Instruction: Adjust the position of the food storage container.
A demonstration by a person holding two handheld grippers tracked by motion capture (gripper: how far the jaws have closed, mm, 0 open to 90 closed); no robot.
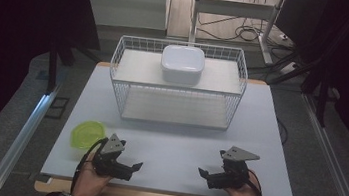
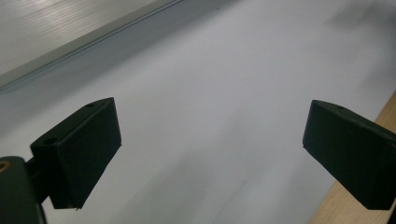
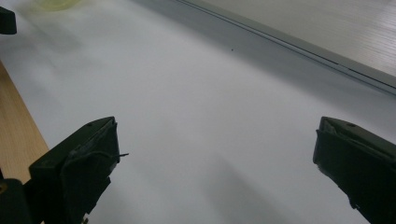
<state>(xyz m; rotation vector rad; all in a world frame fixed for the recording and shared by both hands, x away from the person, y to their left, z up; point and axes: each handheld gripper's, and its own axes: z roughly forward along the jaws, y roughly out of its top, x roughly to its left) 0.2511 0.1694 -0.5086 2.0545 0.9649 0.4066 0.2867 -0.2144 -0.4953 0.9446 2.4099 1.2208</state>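
Resting low on white table (image 1: pixel 172 143), left claw (image 1: pixel 129 167) released, right claw (image 1: pixel 207 175) released (green bowl (image 1: pixel 88 134) near left).

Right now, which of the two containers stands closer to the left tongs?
The yellow-green bowl, on the white mat just beside the left tongs. The white lidded box sits far off, on the wire rack.

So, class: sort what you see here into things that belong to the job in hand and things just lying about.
Likely in the job, judging by nearness:
- left gripper, open
- right gripper, open
- green bowl, nearest the left gripper

Just standing by:
- wire rack
- white lidded box on the rack's top shelf
- table
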